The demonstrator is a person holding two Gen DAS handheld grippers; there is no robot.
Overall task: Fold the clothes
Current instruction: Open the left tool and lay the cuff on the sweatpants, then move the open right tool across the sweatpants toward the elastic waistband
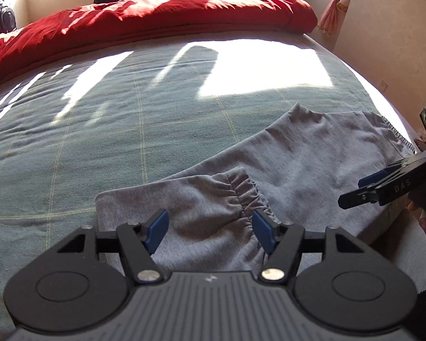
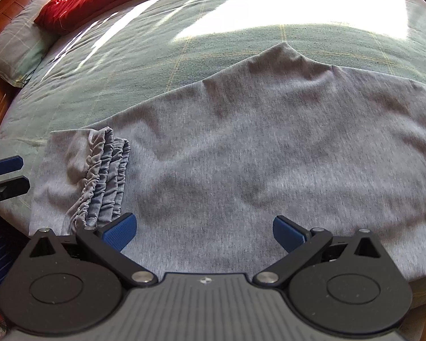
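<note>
Left wrist view: left gripper (image 1: 210,228) spread apart above cuffs (image 1: 242,196), gripping nothing. Grey sweatpants (image 1: 306,153) folded flat on green checked bedspread (image 1: 99,130), near red duvet (image 1: 156,17). Right wrist view: right gripper (image 2: 204,231) wide apart over sweatpants (image 2: 241,156), empty; cuffs (image 2: 105,176) at left.

matt grey jersey sweatpants (image 2: 241,156)
</note>
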